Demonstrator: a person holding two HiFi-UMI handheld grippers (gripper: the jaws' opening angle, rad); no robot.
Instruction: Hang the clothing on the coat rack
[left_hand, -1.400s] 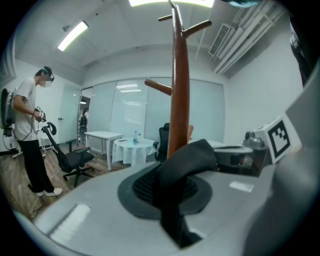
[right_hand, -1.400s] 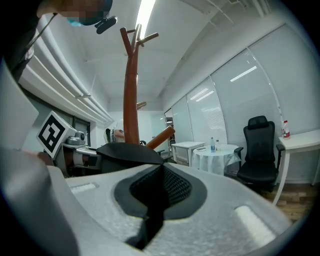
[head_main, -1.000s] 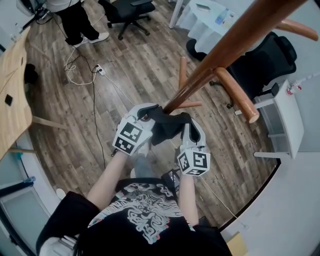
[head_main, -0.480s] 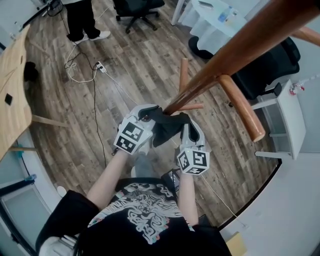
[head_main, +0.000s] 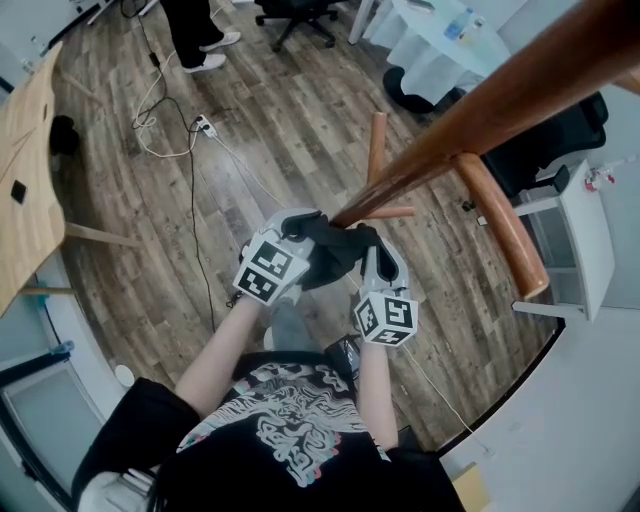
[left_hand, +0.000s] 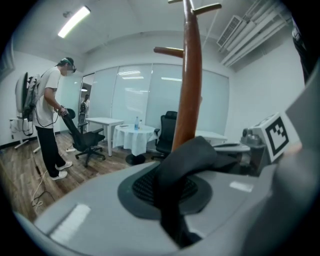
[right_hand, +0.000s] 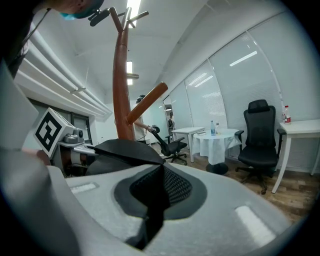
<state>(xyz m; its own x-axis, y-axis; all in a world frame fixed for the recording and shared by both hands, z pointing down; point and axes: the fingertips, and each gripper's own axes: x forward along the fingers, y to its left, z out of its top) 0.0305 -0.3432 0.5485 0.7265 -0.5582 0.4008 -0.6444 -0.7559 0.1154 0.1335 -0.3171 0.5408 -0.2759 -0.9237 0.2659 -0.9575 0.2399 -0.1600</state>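
left gripper (head_main: 297, 228): clenched on one edge of the dark clothing (head_main: 335, 252), with a fold pinched between the pads.
right gripper (head_main: 372, 250): clamped on the other edge of the same cloth.
clothing: bunched between the two grippers, right beside the pole of the coat rack (head_main: 480, 100), lower than the pegs. not hung yet.
nearest peg (head_main: 505, 225): off to the right, slanting upward, bare.
risk, grip: thin pinch on each side. a tug against the pole could pull the cloth free.
risk, hang: no loop or opening shows. bunched cloth may slide off the peg.
risk, rack: a shove on the pole could rock it.
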